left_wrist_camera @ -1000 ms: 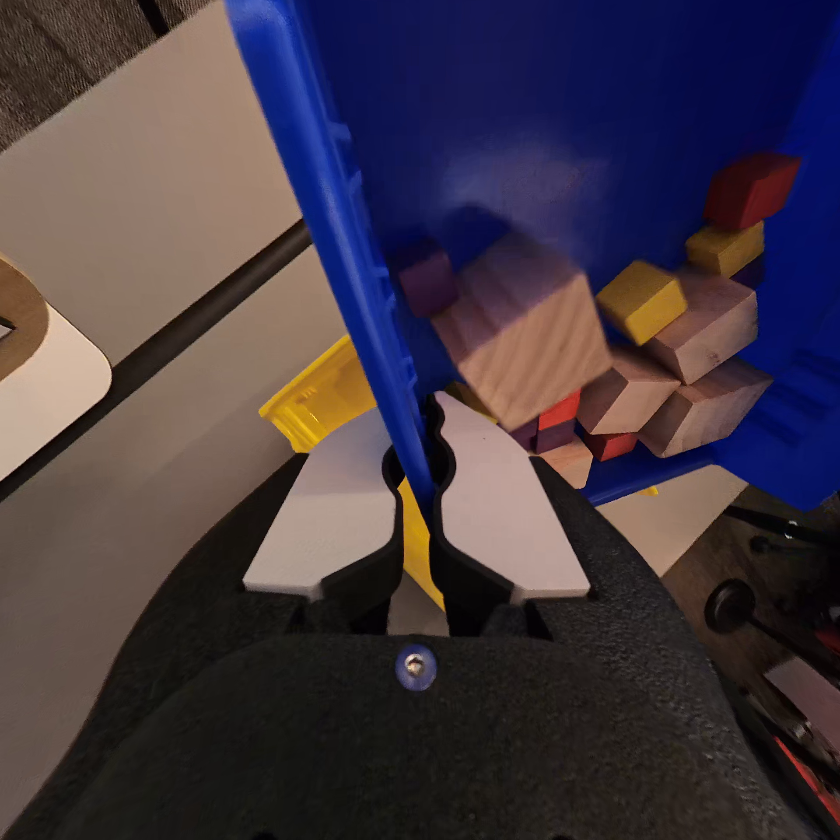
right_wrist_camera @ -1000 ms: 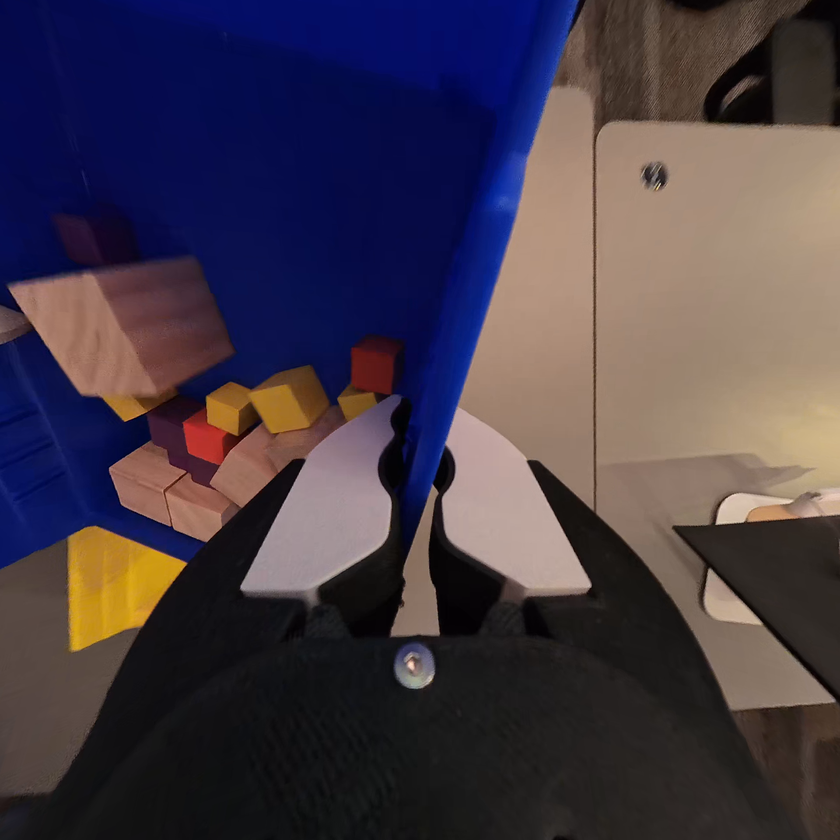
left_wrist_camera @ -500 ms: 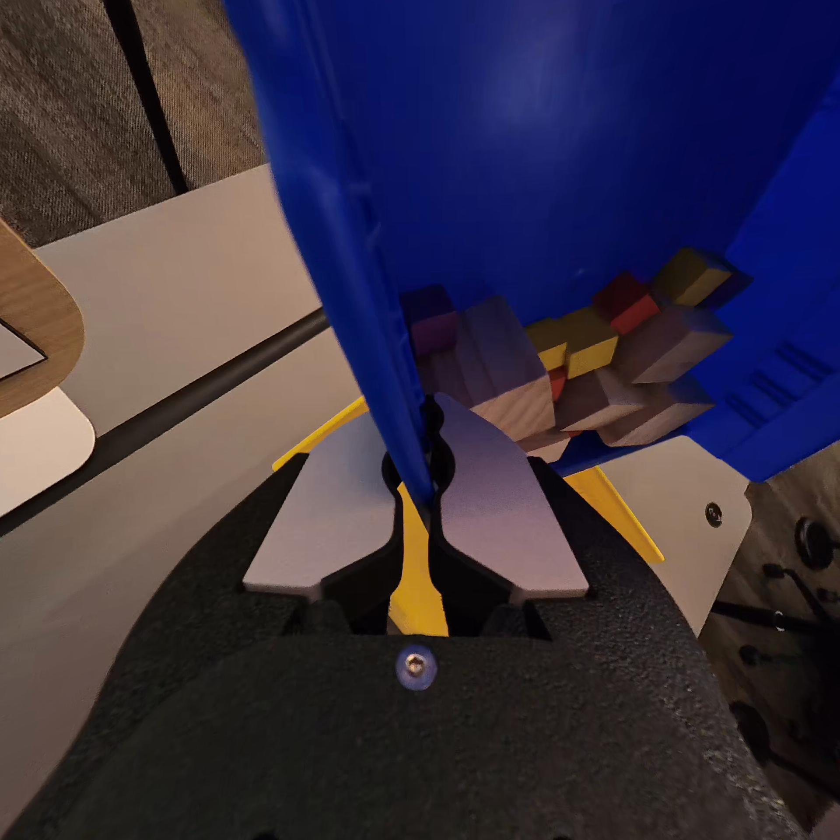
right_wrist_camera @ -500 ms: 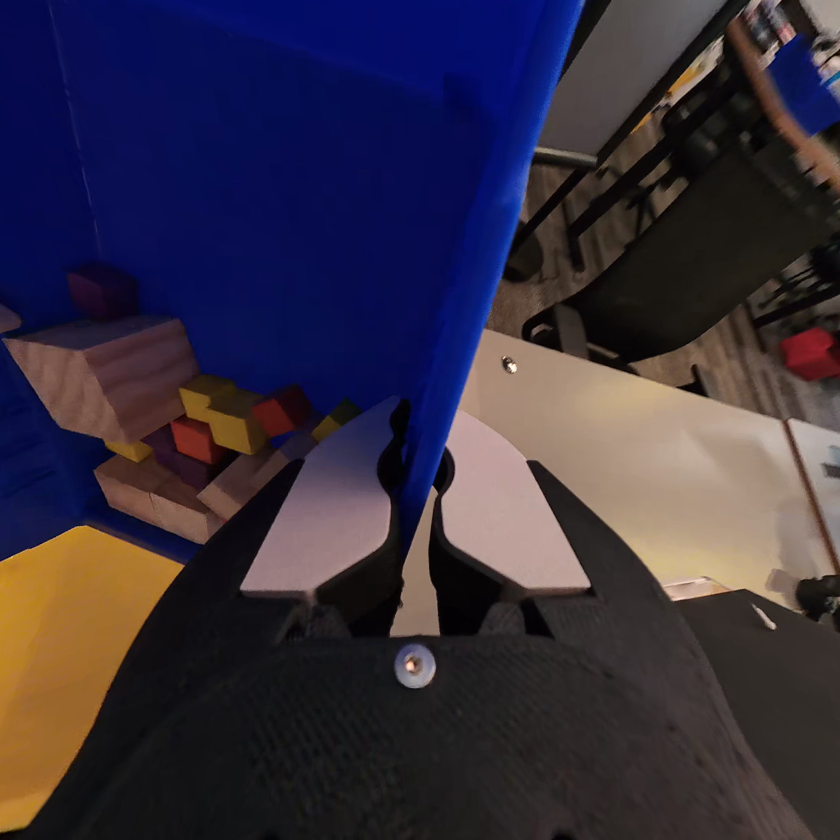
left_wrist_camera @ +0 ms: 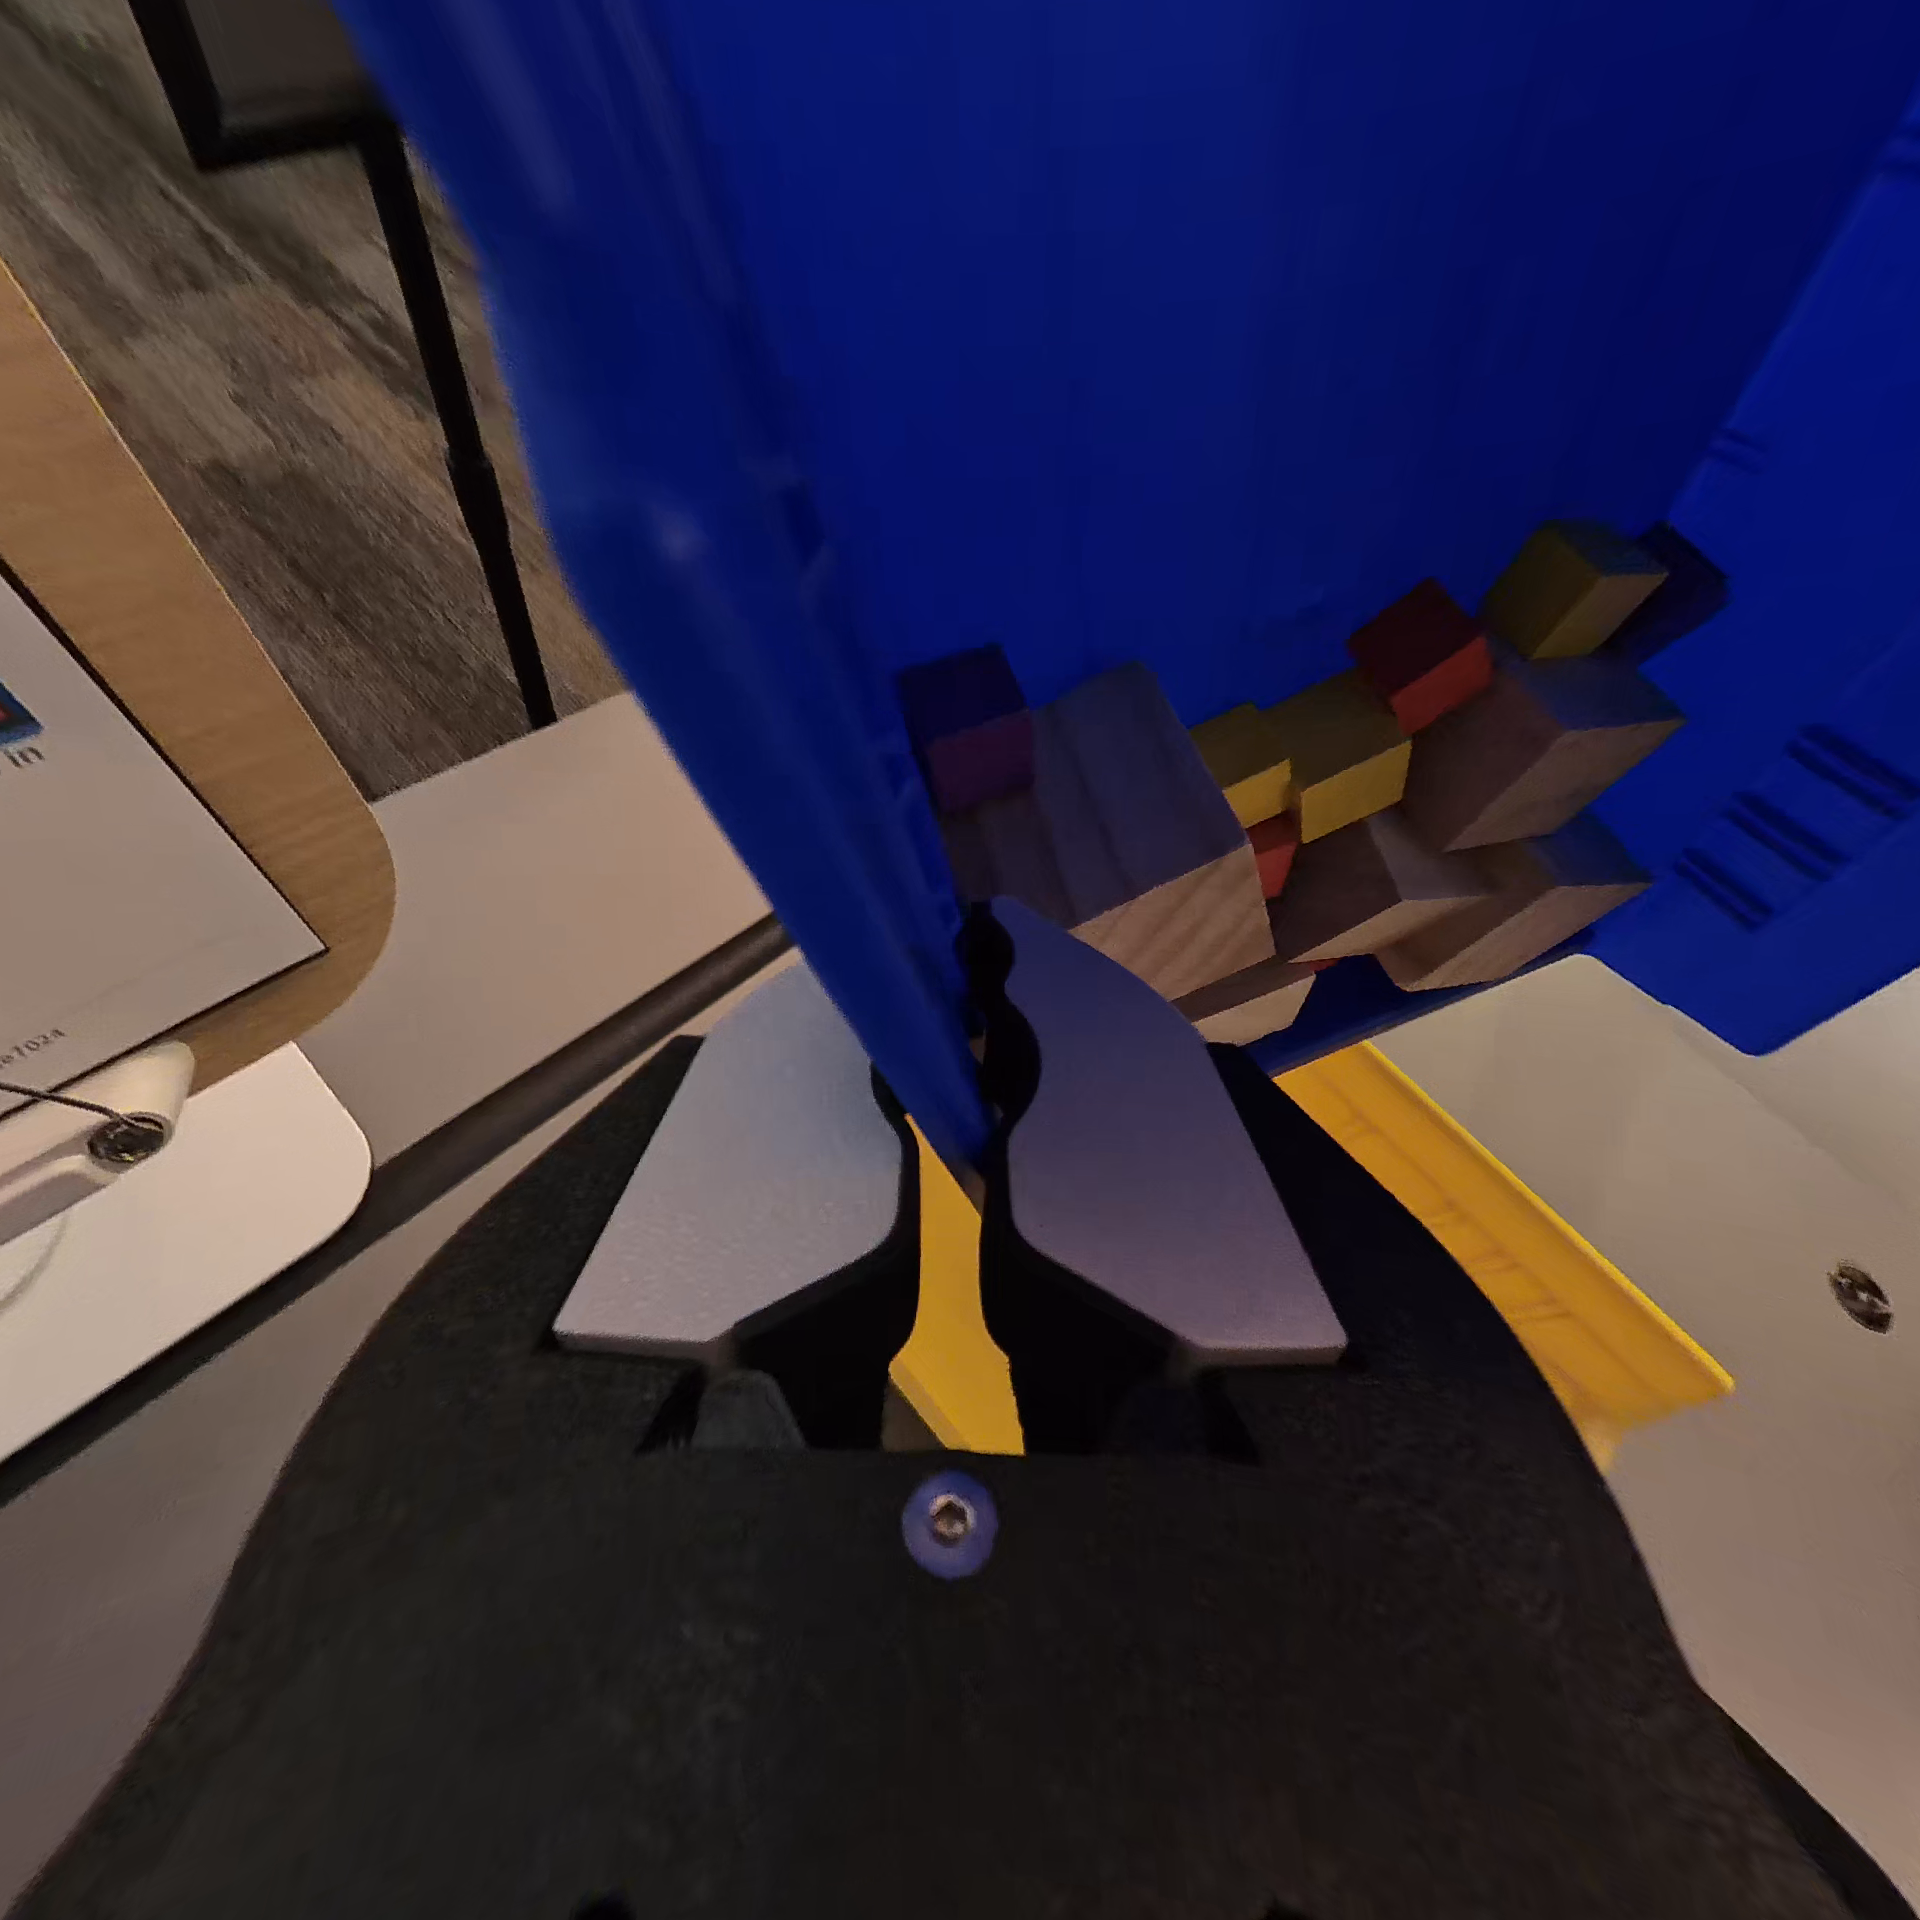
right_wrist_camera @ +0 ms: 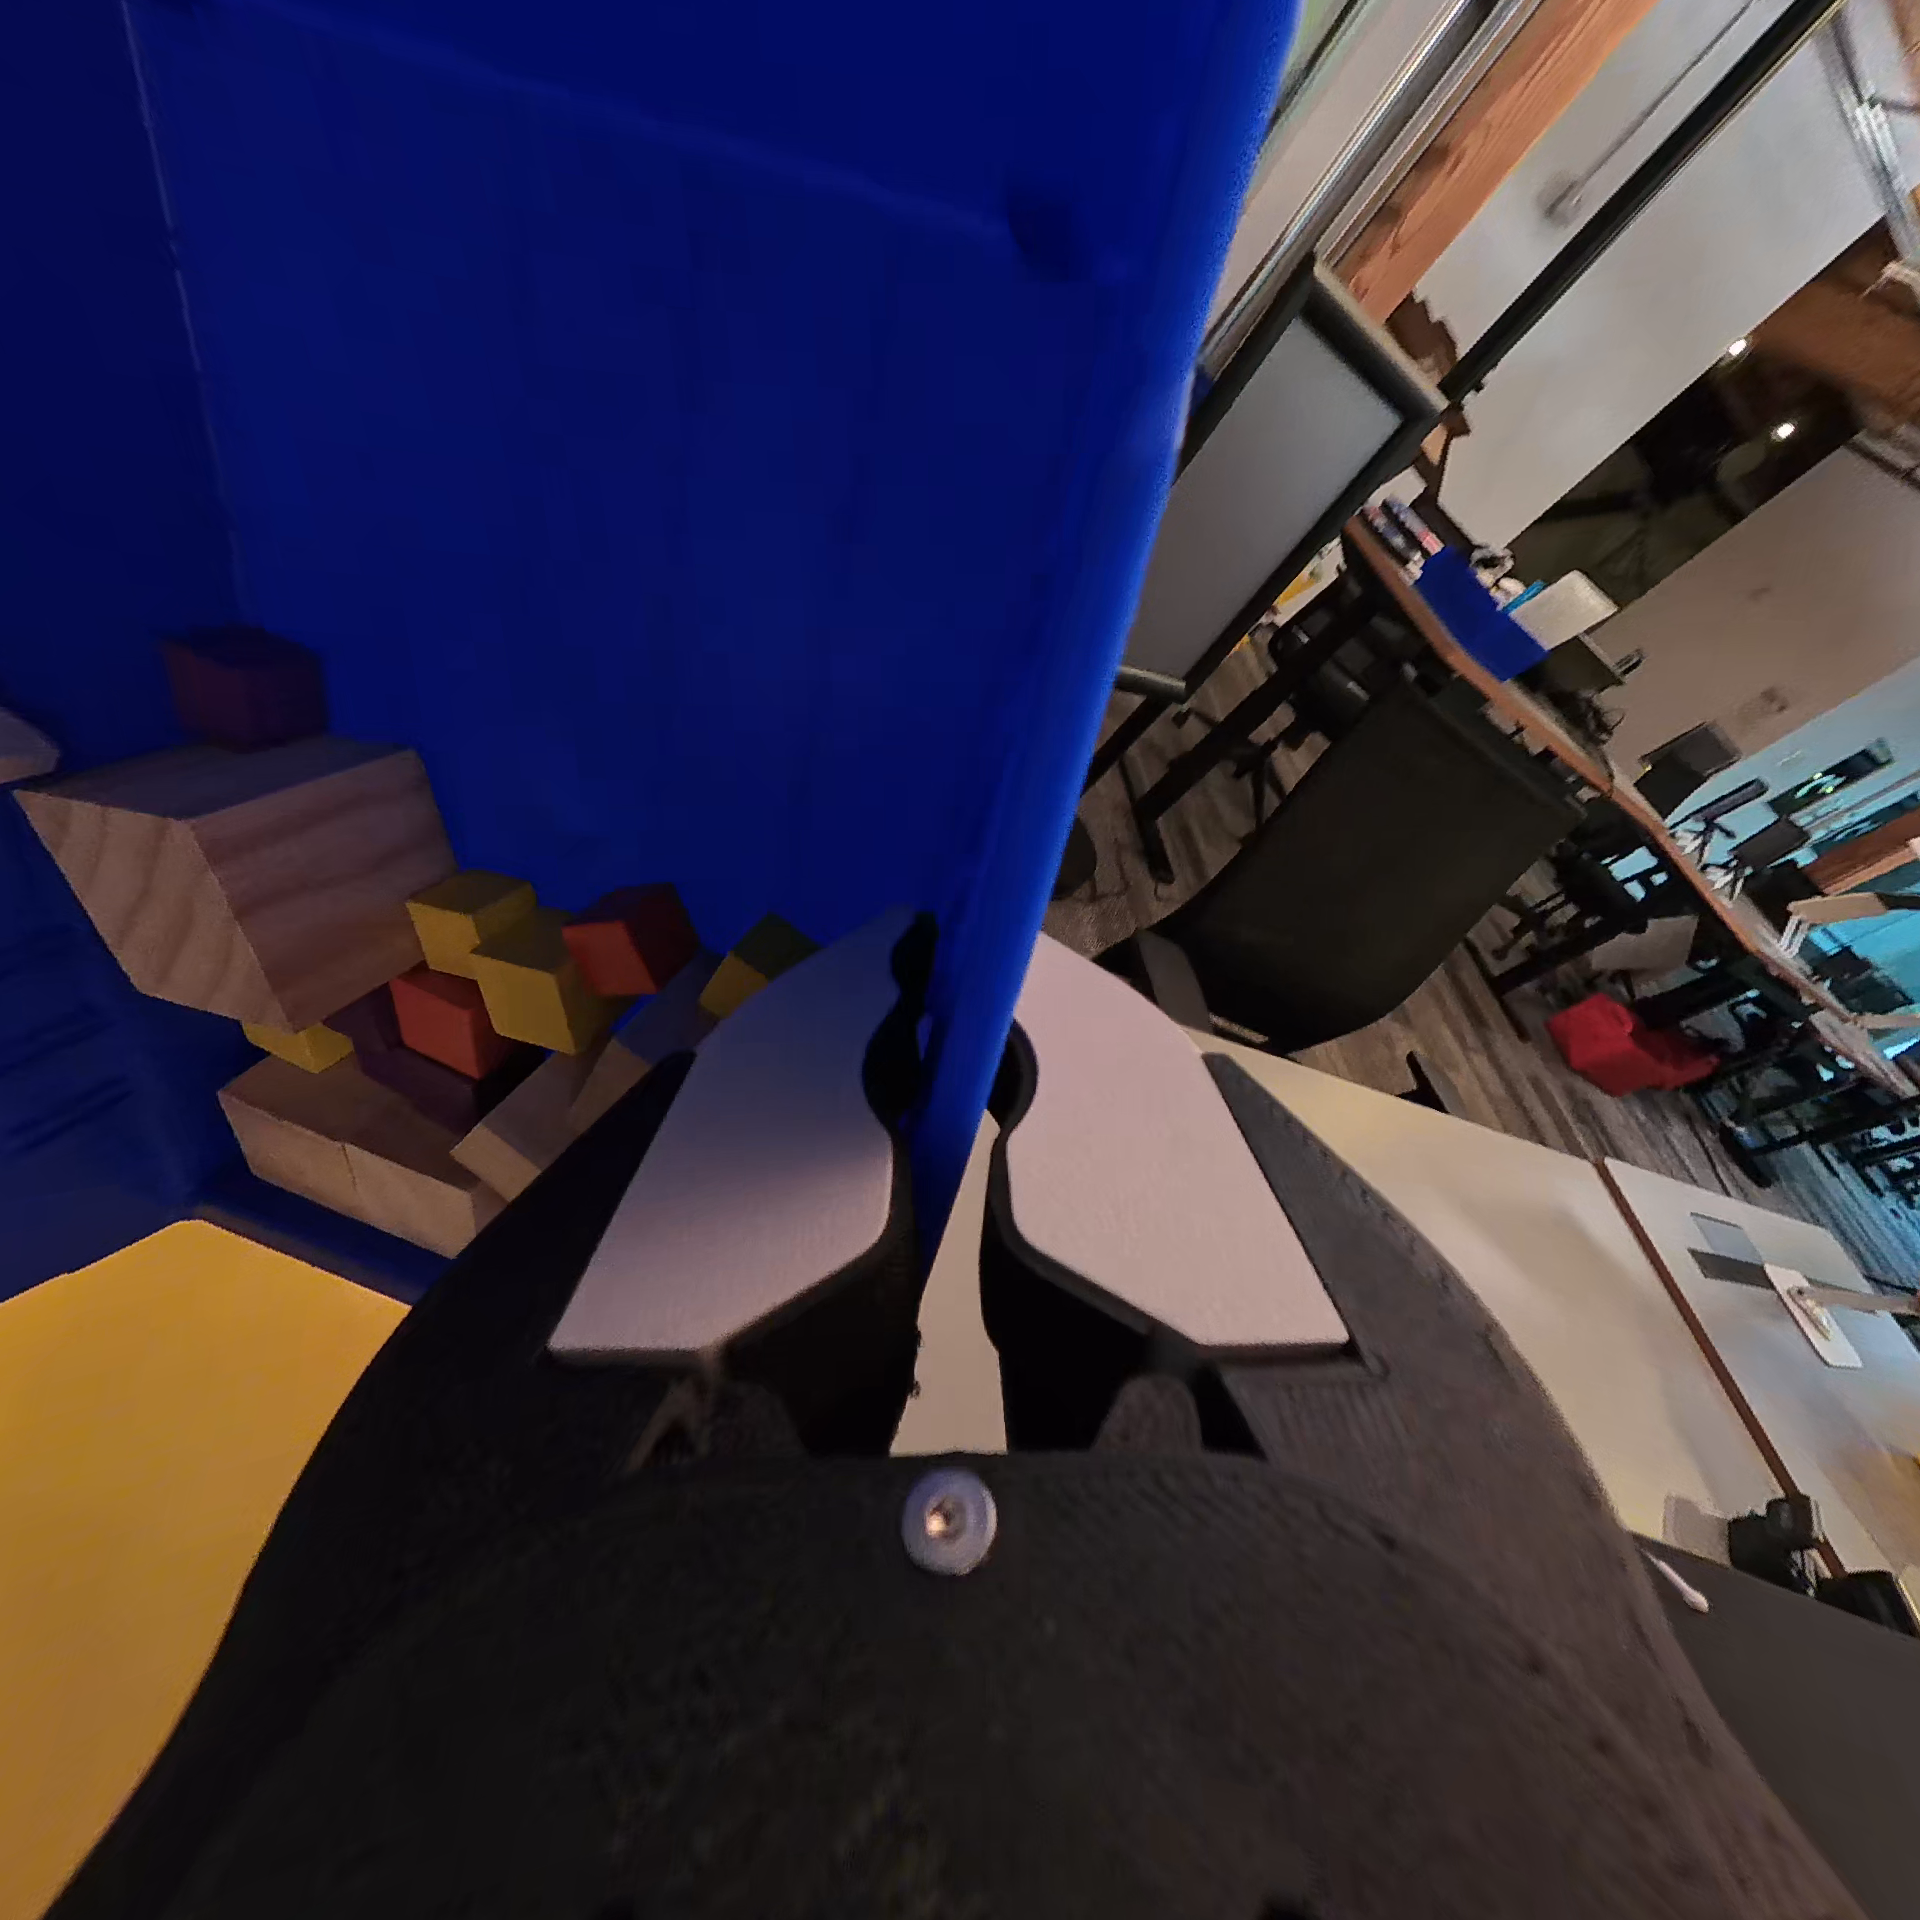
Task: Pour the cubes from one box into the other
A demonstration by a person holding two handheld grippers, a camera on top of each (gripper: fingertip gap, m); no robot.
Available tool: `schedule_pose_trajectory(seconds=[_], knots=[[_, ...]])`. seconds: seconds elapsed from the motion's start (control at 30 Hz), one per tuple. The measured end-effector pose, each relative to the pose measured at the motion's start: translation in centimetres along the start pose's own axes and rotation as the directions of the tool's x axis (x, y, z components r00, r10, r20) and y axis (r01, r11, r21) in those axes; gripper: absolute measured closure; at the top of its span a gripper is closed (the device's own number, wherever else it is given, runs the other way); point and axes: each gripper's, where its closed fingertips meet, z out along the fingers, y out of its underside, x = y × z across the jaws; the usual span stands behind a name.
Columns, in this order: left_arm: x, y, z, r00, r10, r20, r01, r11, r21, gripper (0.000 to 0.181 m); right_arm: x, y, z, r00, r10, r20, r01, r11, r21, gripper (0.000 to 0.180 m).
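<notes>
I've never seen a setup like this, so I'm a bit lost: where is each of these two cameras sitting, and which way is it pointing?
Left wrist view: on the left gripper, looking forward along its fingers, clamped on one wall of the tilted blue box.
Right wrist view: on the right gripper, fingers clamped on the opposite wall, office beyond.
Shared: both see the blue box, the cubes piled at its low edge, and the yellow box below. No hand shows.

The blue box [left_wrist_camera: 1195, 364] is tipped up steeply and fills the top of both frames. Wooden, yellow, red and purple cubes [left_wrist_camera: 1340, 810] pile at its low edge, above the yellow box [right_wrist_camera: 135, 1382] at lower left.
</notes>
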Motion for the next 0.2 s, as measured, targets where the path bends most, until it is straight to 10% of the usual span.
schedule_pose_trajectory(seconds=[0.2], knots=[[-0.01, -0.13, -0.39, 1.0, 0.022, -0.002, -0.022, 0.996, 0.081, 0.175, -0.2, -0.43, -0.93, 0.999, -0.01, -0.036, 0.013, 0.998, 0.069, 0.174]])
